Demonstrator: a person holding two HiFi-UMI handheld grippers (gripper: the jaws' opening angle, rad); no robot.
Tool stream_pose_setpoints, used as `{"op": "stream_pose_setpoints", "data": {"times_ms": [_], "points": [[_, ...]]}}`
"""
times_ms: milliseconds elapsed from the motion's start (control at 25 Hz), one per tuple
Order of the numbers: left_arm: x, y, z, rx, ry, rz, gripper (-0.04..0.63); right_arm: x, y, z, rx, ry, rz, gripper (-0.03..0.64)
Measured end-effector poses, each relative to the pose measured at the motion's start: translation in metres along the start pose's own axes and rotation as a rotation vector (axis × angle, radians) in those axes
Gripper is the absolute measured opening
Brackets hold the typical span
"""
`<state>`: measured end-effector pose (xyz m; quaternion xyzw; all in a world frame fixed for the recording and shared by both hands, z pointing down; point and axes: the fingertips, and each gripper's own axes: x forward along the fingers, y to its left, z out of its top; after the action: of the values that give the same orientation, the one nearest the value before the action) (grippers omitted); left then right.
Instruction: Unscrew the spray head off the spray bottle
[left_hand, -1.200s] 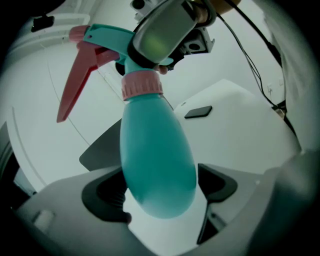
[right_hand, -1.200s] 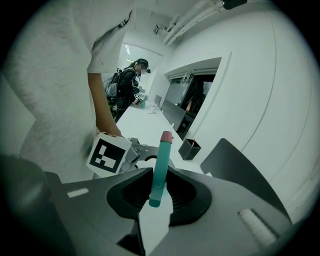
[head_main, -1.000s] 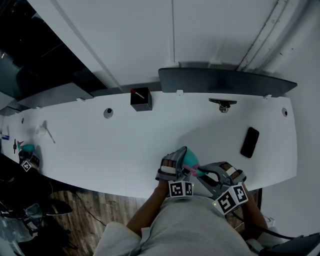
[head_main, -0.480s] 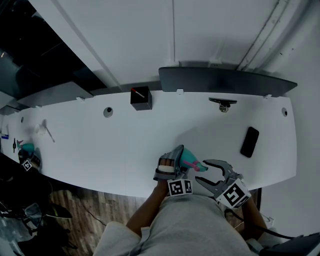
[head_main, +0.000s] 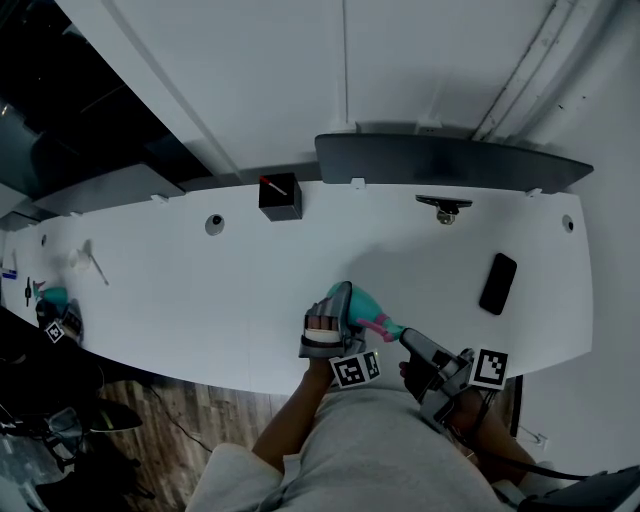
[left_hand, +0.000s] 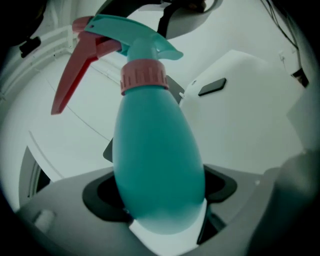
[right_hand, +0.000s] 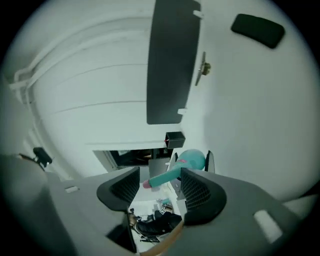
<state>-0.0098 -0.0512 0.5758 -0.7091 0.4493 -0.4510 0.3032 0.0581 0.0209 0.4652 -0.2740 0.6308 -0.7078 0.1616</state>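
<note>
Two grippers, one bottle. Left gripper (head_main: 340, 300) clenched on spray bottle (left_hand: 157, 165) belly, at table (head_main: 200, 300) near edge, six o'clock. Right gripper (right_hand: 160, 187) jaws just opened, released. Spray head (left_hand: 135, 40) between them, seemingly untouched. Advice: grip pink collar (left_hand: 144, 76) squarely, not trigger; hold bottle steady; short turns.

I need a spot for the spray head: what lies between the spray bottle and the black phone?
Nothing: the head view shows bare white table between the spray bottle and the phone.
</note>
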Motion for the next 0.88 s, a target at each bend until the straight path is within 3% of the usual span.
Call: {"op": "stream_pose_setpoints", "data": {"times_ms": [80, 240, 560, 680, 760, 880], "points": [[-0.001, 0.001, -0.005, 0.037, 0.014, 0.021, 0.43, 0.001, -0.01, 0.001, 0.066, -0.025, -0.054, 0.264], [-0.003, 0.003, -0.009, 0.054, 0.026, 0.043, 0.43, -0.001, -0.026, -0.004, 0.056, 0.0, -0.149, 0.264], [-0.005, 0.0, -0.004, 0.076, 0.003, 0.049, 0.43, 0.01, -0.04, -0.006, 0.072, 0.014, -0.186, 0.258], [-0.006, -0.002, 0.001, 0.094, -0.014, 0.042, 0.43, 0.013, -0.043, -0.004, -0.013, 0.022, -0.229, 0.202], [-0.007, -0.005, 0.004, 0.098, -0.02, 0.033, 0.428, 0.018, -0.039, -0.006, -0.107, 0.048, -0.238, 0.113], [-0.007, -0.004, 0.0, 0.089, -0.014, 0.039, 0.428, 0.024, -0.035, -0.009, -0.222, 0.095, -0.238, 0.12]]}}
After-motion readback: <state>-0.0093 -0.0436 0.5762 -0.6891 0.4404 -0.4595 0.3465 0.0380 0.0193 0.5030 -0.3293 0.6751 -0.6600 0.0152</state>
